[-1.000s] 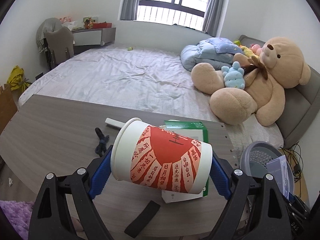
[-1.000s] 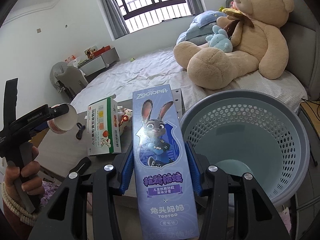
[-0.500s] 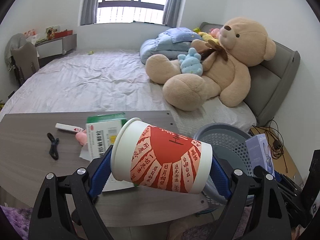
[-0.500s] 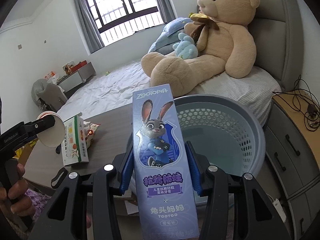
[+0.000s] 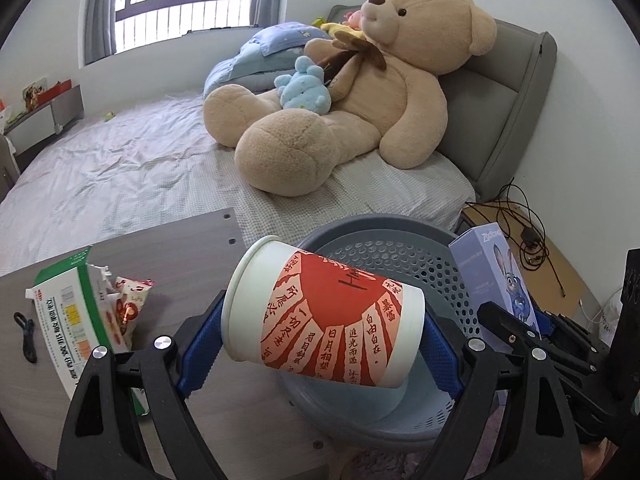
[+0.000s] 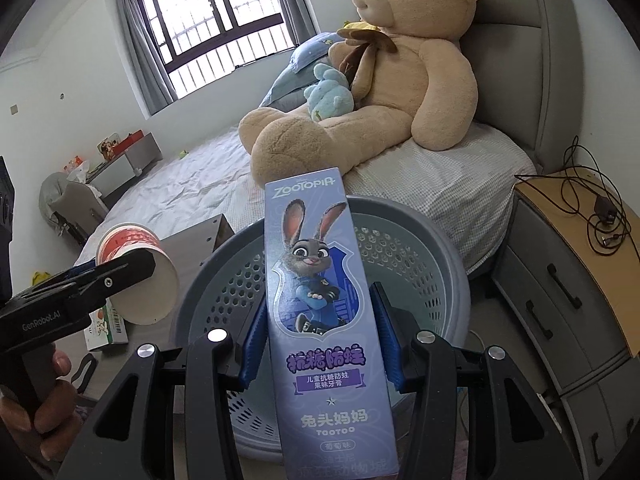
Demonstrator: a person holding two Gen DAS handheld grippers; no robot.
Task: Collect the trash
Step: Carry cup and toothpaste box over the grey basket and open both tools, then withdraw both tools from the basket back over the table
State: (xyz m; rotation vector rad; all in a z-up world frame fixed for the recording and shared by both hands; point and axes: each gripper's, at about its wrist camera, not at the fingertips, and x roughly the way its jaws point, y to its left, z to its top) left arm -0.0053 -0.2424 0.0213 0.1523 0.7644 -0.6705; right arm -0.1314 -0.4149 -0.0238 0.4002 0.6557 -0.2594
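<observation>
My left gripper [image 5: 320, 344] is shut on a red and white paper cup [image 5: 324, 316], held on its side by rim and base, over the near rim of a grey perforated trash basket [image 5: 400, 248]. My right gripper [image 6: 318, 332] is shut on a tall purple toothpaste box [image 6: 316, 292] with a cartoon rabbit, held upright above the same basket [image 6: 400, 248]. In the right wrist view the cup [image 6: 138, 276] and left gripper [image 6: 128, 268] hang at the left, beside the basket's rim. The purple box [image 5: 496, 272] shows at the basket's right in the left wrist view.
A green and white medicine box [image 5: 76, 312] and a red snack wrapper [image 5: 128, 308] lie on the grey table [image 5: 192, 256], with a black cord [image 5: 26, 336] at its left. Behind stands a bed with a big teddy bear [image 5: 360, 100]. A nightstand [image 6: 580, 272] with cables stands right.
Both grippers swung right from the table toward the basket. The cup went from above the table to over the basket's rim; the toothpaste box now sits centred above the basket.
</observation>
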